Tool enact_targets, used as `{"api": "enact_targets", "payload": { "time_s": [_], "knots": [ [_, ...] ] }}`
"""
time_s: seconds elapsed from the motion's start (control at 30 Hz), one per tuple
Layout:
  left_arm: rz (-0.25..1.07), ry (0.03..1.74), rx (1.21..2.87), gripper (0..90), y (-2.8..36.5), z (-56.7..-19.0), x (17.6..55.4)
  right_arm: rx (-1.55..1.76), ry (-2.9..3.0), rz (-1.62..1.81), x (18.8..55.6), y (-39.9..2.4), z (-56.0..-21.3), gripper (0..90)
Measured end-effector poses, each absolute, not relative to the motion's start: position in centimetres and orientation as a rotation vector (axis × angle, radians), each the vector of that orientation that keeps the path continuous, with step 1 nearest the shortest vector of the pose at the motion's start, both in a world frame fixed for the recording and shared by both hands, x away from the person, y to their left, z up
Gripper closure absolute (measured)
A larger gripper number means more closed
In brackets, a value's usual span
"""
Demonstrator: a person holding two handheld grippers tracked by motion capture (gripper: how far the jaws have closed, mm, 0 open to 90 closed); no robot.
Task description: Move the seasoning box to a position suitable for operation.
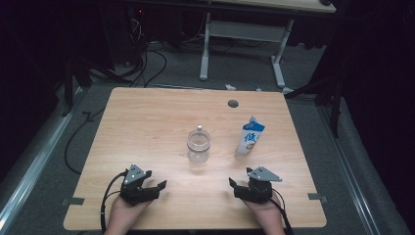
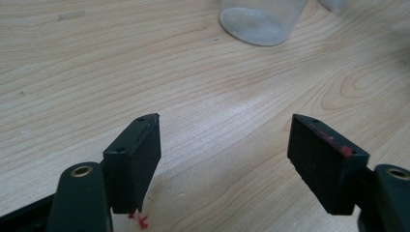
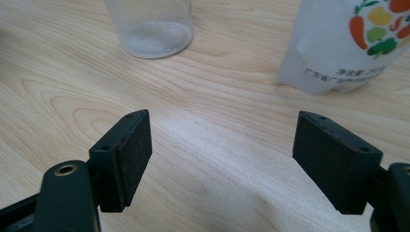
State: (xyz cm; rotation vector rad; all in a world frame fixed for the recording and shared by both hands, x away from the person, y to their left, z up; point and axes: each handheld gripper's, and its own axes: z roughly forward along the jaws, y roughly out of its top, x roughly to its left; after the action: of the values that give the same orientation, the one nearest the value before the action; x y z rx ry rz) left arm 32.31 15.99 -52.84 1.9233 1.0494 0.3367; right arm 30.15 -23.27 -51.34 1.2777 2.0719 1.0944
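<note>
While nothing is held, a clear glass jar (image 1: pixel 198 145) is seen standing upright on the wooden table (image 1: pixel 147 122), ahead of and between both sets of fingers, well apart from them. A white carton (image 1: pixel 250 136) is placed just beyond the right gripper (image 1: pixel 237 186). Left gripper (image 1: pixel 157 188) and right alike are spread wide, empty.

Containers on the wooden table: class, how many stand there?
2. A clear plastic cup stands mid-table; a white-and-blue paper carton stands to its right, apart from it.
</note>
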Motion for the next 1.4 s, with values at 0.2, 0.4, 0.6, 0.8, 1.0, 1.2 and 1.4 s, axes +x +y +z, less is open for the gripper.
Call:
{"api": "enact_targets", "payload": {
  "time_s": [0.2,0.4,0.6,0.8,1.0,1.2,1.4],
  "knots": [
    [0.37,1.077,1.834,28.5,17.0,-52.4,31.9,1.28,2.094,1.112,30.6,-23.2,-51.3,27.9],
    [0.369,1.081,1.831,28.4,17.3,-52.5,32.0,1.296,2.08,1.185,30.6,-23.7,-51.0,39.5],
    [0.398,1.021,1.836,30.2,17.3,-51.9,31.5,1.302,2.074,1.181,30.8,-24.1,-51.1,41.5],
    [0.39,1.001,1.883,40.6,16.9,-51.8,31.8,1.301,2.073,1.174,30.6,-24.0,-51.0,41.3],
    [0.391,0.993,1.887,56.7,14.8,-50.6,32.7,1.299,2.063,1.185,30.6,-24.4,-50.9,41.3],
    [0.376,0.976,1.861,62.8,13.0,-48.9,34.2,1.296,2.068,1.193,30.6,-24.5,-50.9,41.2],
    [0.41,0.984,1.828,61.5,11.5,-47.7,35.5,1.297,2.07,1.197,30.6,-24.6,-50.9,41.1]
  ]
}}
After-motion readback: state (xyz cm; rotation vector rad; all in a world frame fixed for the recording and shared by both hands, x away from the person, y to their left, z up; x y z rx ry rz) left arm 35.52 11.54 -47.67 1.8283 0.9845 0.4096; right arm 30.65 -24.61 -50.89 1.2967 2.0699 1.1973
